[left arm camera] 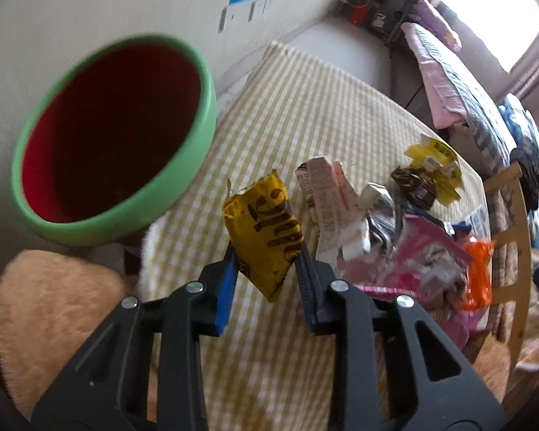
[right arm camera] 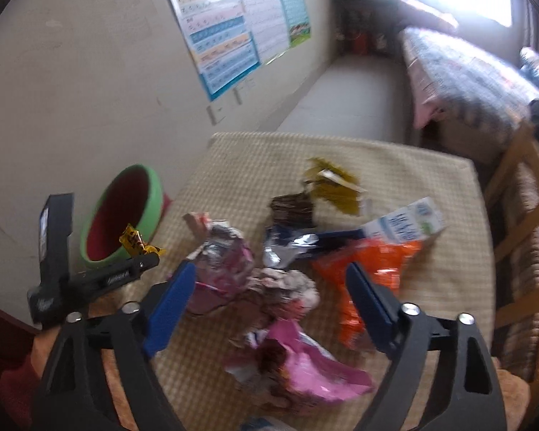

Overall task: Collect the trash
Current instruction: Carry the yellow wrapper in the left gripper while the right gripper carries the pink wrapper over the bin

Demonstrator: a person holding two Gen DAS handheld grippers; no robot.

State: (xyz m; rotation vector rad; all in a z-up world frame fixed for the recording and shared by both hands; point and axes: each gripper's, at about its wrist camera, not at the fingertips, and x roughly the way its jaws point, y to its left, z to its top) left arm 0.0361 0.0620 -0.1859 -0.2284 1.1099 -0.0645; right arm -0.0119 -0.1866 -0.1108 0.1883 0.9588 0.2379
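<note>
While your left gripper (left arm camera: pixel 266 258) is squeezed tight on the yellow wrapper (left arm camera: pixel 264 230) and holds it up off the table, the job has only just started. The green bin (left arm camera: pixel 118 136) with the red inside sits up and to the left of that gripper, off the edge of the checked tablecloth (left arm camera: pixel 305 107), and I can see nothing lying in the part of it that shows. So the yellow wrapper looks like the first piece, and it is not in the bin yet. Your right gripper (right arm camera: pixel 269 298) has its blue fingers apart with nothing pinched, hanging over the pile. Right between and under those fingers lies the pink wrapper (right arm camera: pixel 305 362). Just past the right finger is the orange bag (right arm camera: pixel 370 269), and beyond that the blue and white carton (right arm camera: pixel 409 221). All of that is left to pick up.
</note>
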